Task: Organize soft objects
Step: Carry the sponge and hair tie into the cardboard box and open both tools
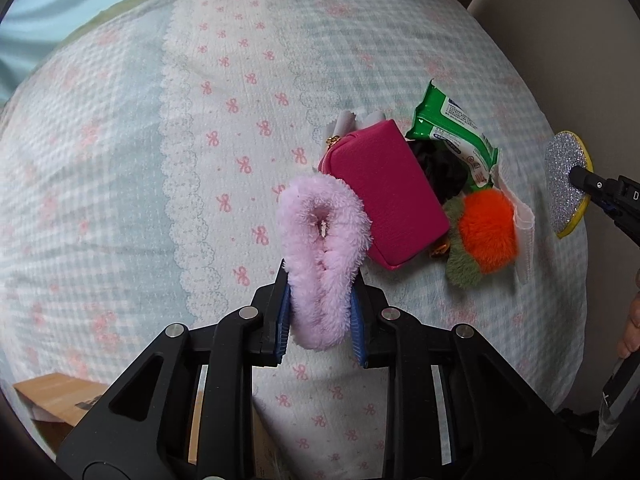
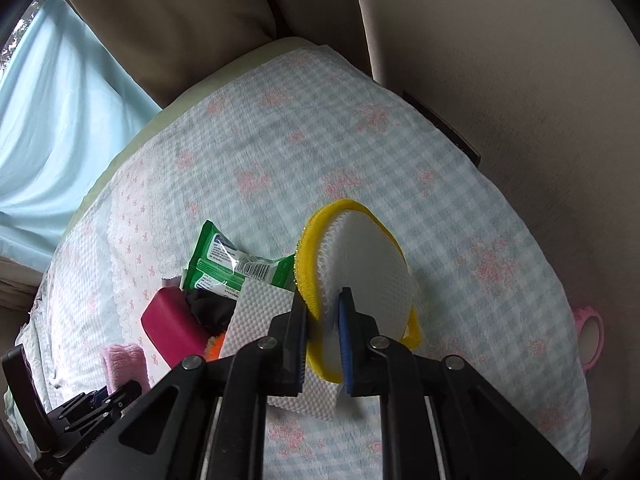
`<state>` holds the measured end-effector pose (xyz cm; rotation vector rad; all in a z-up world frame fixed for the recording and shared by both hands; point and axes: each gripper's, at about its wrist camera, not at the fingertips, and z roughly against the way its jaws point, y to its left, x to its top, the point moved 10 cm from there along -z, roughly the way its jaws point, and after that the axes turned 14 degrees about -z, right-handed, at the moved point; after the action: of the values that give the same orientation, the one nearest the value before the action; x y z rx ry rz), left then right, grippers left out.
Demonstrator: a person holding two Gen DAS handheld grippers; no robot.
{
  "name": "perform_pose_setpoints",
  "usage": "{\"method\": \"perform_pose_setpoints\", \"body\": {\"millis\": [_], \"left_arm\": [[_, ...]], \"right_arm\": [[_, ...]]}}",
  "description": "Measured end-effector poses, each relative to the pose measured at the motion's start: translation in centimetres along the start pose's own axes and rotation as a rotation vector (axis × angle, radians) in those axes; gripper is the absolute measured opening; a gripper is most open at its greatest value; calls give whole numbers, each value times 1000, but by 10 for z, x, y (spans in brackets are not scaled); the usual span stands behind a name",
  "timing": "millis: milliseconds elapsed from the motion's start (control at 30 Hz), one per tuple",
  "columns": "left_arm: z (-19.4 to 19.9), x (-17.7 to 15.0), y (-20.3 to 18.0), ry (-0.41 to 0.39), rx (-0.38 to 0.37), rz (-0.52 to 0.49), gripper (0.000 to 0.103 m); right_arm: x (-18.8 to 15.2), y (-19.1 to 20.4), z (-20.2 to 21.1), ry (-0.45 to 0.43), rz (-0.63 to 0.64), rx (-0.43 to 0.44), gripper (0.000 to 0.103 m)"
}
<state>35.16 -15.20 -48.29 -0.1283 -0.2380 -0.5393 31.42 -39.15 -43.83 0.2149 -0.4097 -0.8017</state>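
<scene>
My left gripper is shut on a fluffy pink hair scrunchie, held just above the bed. Beside it lies a pile: a magenta pouch, a green wipes pack, a black fabric piece, an orange and green pompom and a white cloth. My right gripper is shut on a round yellow-rimmed scrub pad, white on this side. In the left wrist view the pad's other face is silver glitter, to the right of the pile.
A checked bedcover with pink bows covers the bed. Beige cushions rise behind it, with a pale blue curtain at the left. A pink round object lies at the bed's right edge. A cardboard box stands below the near edge.
</scene>
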Motion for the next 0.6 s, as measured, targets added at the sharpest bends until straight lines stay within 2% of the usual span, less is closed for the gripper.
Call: {"method": "perform_pose_setpoints", "body": {"millis": [267,433,600], "left_arm": [[55,5,-5,-93,13,11,22],[114,0,-8,-171,30,22,22],[187,-19,-4,-260,58,54,22]], "right_arm": [[1,25,70,-77,56,66,13],[-8,46,131,-112,108,124,13],[-28,76,195,-138,198,189,13]]}}
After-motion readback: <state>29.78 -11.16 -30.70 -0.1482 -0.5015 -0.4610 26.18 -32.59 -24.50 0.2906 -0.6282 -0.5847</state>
